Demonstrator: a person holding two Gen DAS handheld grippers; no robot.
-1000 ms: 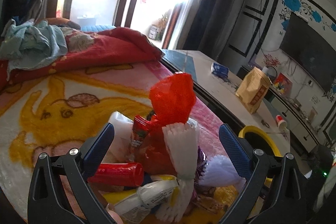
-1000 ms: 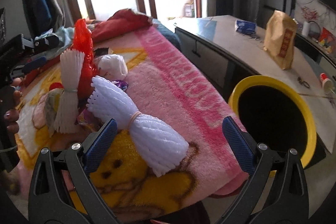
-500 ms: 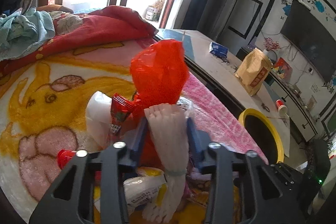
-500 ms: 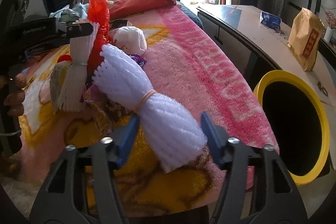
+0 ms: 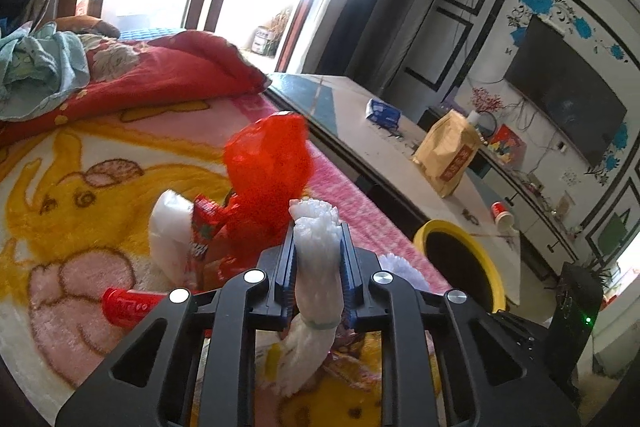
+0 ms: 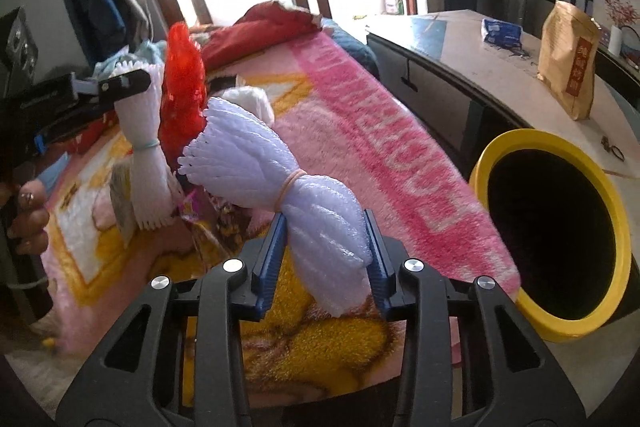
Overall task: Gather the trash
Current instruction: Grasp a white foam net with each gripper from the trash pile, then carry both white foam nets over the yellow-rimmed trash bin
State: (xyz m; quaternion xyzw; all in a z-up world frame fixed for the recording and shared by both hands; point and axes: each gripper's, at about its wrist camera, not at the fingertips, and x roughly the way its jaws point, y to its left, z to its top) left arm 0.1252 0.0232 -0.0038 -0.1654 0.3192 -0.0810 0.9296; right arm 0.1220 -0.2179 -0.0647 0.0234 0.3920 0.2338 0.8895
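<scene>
A pile of trash lies on a pink and yellow blanket (image 5: 80, 163). My left gripper (image 5: 317, 269) is shut on a white foam net bundle (image 5: 318, 267) tied with a green band, lifted above the pile; it also shows in the right wrist view (image 6: 146, 143). My right gripper (image 6: 326, 259) is shut on a second, larger white foam net bundle (image 6: 288, 183) tied with an orange band. A red plastic bag (image 5: 270, 167) stands behind the pile. A yellow-rimmed trash bin (image 6: 556, 239) stands right of the bed; it also shows in the left wrist view (image 5: 460, 263).
The pile also holds a red tube (image 5: 132, 305), a red wrapper (image 5: 204, 231) and white crumpled plastic (image 5: 170, 227). A low table (image 6: 500, 75) beside the bed carries a brown paper bag (image 6: 568, 59) and a blue packet (image 6: 502, 31). Red bedding (image 5: 152, 75) lies at the far end.
Both grippers went from wide open to shut, each on a foam net bundle. The left bundle has risen off the pile.
</scene>
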